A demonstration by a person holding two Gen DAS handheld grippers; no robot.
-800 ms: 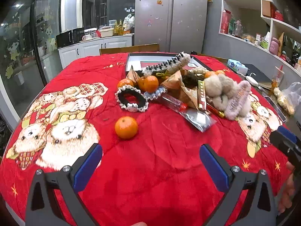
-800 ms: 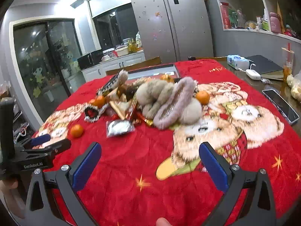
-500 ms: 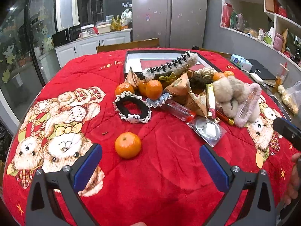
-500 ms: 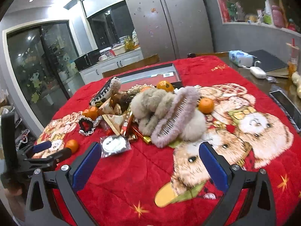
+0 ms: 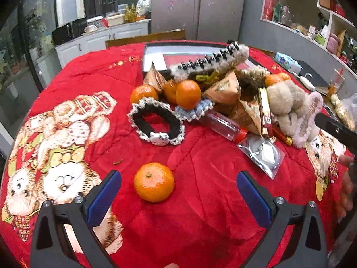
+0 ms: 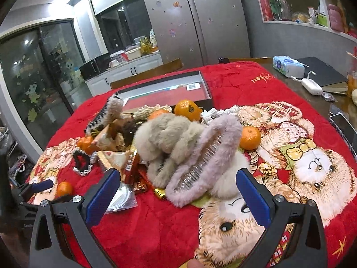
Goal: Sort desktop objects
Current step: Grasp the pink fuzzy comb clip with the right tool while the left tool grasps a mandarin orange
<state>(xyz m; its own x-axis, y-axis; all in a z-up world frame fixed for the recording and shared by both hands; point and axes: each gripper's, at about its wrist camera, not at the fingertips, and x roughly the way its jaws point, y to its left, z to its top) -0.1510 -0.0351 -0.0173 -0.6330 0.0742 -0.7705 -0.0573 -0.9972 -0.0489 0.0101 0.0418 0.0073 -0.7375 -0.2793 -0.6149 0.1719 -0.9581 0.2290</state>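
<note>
Left gripper: jaws wide, empty, angled down at lone tangerine on red cloth; fruit sits just ahead, nearer left pad, clear of pile.
Right gripper: jaws wide, empty, facing pink fur clip atop beige fur clip at pile edge.
Likely step: left pickup of tangerine. Centre fruit between pads first, lower until pads span widest part, close gently; round fruit may roll on soft cloth.
Tray behind pile: probable destination.
</note>
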